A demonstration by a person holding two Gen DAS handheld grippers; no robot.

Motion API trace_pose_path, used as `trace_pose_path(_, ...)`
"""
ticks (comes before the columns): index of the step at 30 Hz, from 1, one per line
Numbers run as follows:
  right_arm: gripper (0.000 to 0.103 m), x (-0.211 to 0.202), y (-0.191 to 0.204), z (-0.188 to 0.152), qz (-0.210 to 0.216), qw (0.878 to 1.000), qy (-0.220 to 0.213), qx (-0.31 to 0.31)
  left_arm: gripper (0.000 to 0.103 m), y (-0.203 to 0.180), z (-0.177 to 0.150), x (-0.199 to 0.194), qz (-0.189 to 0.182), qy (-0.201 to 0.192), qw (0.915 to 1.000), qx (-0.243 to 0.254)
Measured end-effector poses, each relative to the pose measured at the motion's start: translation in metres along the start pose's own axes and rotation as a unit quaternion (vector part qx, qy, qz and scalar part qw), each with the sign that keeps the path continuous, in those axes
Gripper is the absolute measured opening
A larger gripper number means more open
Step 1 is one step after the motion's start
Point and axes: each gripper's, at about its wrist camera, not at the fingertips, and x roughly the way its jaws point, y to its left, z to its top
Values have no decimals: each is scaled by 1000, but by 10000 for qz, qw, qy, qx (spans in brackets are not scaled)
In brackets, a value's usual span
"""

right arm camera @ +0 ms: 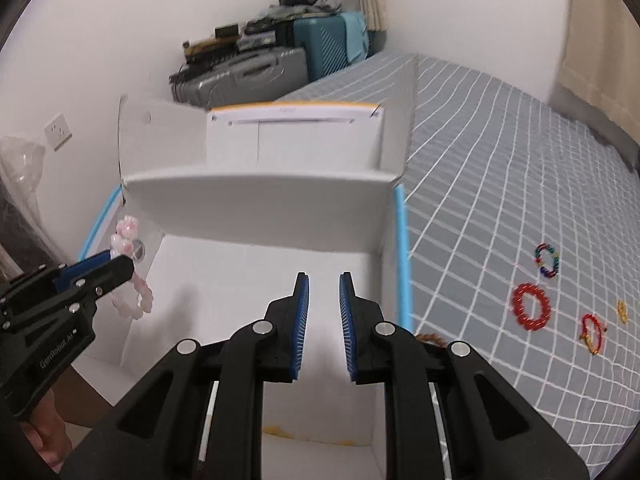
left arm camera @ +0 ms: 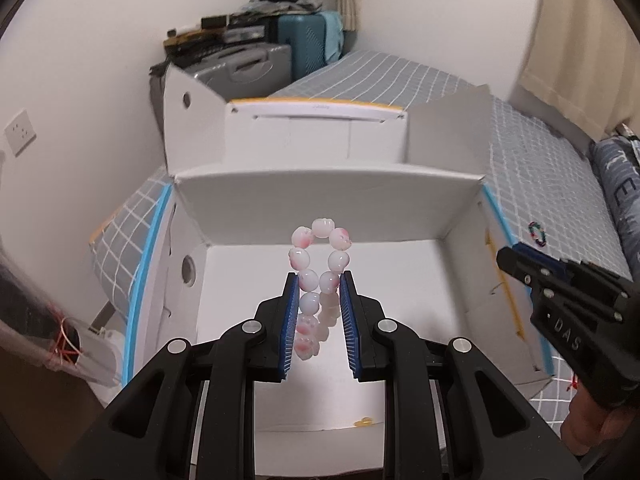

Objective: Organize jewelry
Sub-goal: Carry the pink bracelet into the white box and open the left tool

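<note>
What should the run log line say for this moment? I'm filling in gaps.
left gripper: shut on pink bead bracelet, over white box | right gripper: open, holding nothing | bed: red bracelet waiting

A bed with a grey, white-gridded cover (right arm camera: 500, 168) carries an open white cardboard box (right arm camera: 256, 196) and, well apart to its right, a multicoloured bead bracelet (right arm camera: 547, 260), a red bead bracelet (right arm camera: 531, 307), a red-and-gold bracelet (right arm camera: 592, 334) and a small yellow trinket (right arm camera: 622, 311).

Soft, even indoor light; strong fisheye bending and dark corners; the box (left arm camera: 320, 184) rim looks slightly blurred.
</note>
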Motion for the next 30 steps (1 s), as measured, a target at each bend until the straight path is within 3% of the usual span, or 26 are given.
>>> trace_pose_path(17,17,51,27,-29,73,9965,827,-75,18,24,-26,44,84,622,9979,-182)
trace_pose_path(23,44,47,32,-32,75,9971,733,-170,21,27,-28,45,136,633,9976,-238)
trace_pose_path(30,72,24,32,-25,163,9990,359,-206,56,27,-25,35,233,426,9985,-233)
